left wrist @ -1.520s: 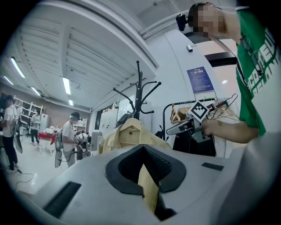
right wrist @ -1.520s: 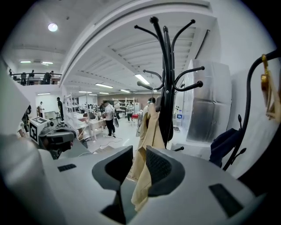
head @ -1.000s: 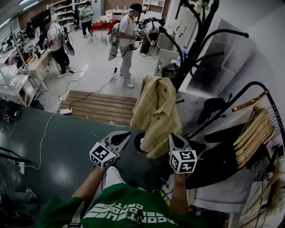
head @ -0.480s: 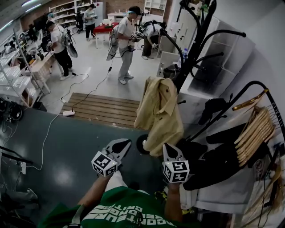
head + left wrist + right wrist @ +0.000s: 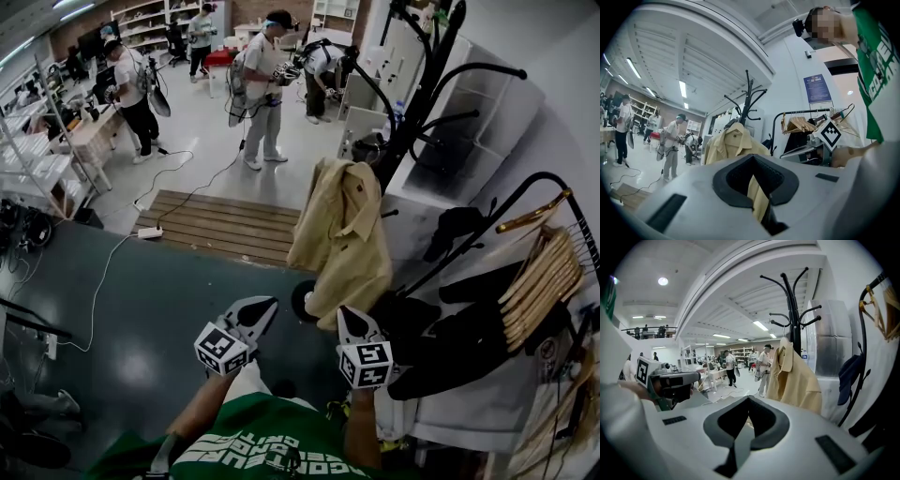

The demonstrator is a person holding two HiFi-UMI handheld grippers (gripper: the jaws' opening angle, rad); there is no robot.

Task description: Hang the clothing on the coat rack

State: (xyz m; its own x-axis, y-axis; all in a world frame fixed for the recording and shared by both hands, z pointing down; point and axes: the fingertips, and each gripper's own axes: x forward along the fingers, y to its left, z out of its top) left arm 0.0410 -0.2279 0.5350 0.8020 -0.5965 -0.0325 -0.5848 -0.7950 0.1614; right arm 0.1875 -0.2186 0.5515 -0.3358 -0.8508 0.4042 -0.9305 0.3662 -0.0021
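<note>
Tan collared jacket (image 5: pixel 342 234) hangs by its collar on the tall black metal coat rack (image 5: pixel 424 89), shoulders up, body draping free, nothing gripping it. It was on the same hook a sec ago & hasn't shifted.

What did change: both tools have backed off. The left gripper (image 5: pixel 265 306) w/ its marker cube slid a little toward the person's green shirt. The right gripper (image 5: pixel 345 317) moved more, lower in the head view & inward toward the body. In each gripper's own view the jacket now stands well apart, ahead of the jaws.

Jaws: the left gripper's are pressed together, tips meeting, w/ only the far-off jacket showing through the window between the pads. The right gripper's are likewise closed tight, nothing pinched. Both empty.

Meaning for the task: reads as done, or v. nearly. The garment is on the rack carrying itself, & the hands are retreating, not reaching. The only open q is how secure the hang is. The collar seems caught on one hook & the body drapes a bit to one side, so a slip can't be ruled out from here.

The black garment rail w/ light wooden hangers (image 5: pixel 539 277) at right & the dark clothes on it (image 5: pixel 469 342) look untouched. Whether any of those go next, can't tell.
</note>
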